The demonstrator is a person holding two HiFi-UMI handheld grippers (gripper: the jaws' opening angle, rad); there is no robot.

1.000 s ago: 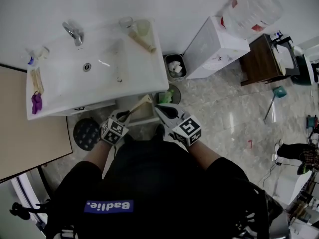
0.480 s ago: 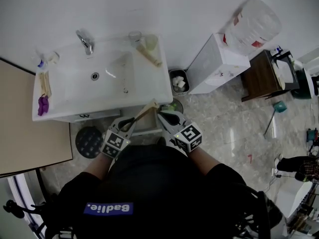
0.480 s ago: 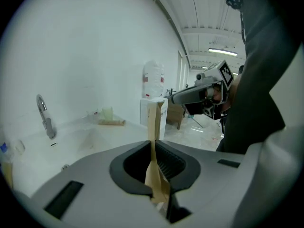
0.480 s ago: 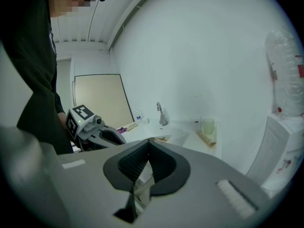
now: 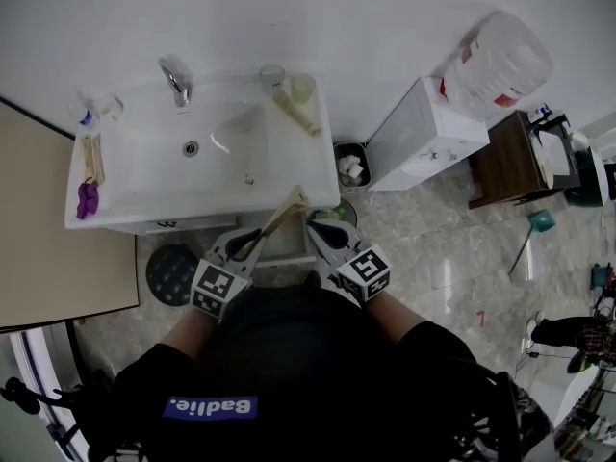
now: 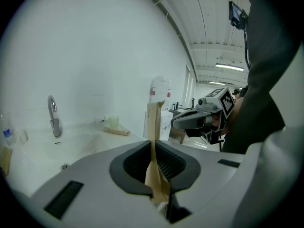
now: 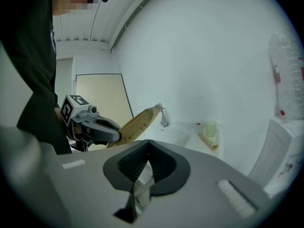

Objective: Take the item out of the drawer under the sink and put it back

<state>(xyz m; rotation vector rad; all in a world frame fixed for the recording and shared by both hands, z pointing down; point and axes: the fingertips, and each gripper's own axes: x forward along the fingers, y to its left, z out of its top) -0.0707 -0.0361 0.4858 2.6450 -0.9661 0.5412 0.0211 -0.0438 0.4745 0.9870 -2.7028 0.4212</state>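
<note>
On the sink [image 5: 144, 176], at its left rim, a purple thing [image 5: 87, 198] and a tiny bottle [image 5: 87, 116] are too small to identify. Below the sink's front edge, a white strip [image 5: 285, 255], perhaps the drawer, is mostly covered by the left gripper [image 5: 256, 241] and right gripper [image 5: 315, 227]. The person's black top [image 5: 289, 373] hides the floor in front of the sink. In the left gripper view, the lower end of the tan packet [image 6: 153, 122] is buried between the left gripper's closed jaws.

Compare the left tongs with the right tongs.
The left tongs clamp a tan paper packet; the right tongs hold nothing. The left tongs' jaws sit slightly apart around the packet; the right tongs' jaws meet. Both point toward the white sink.
</note>
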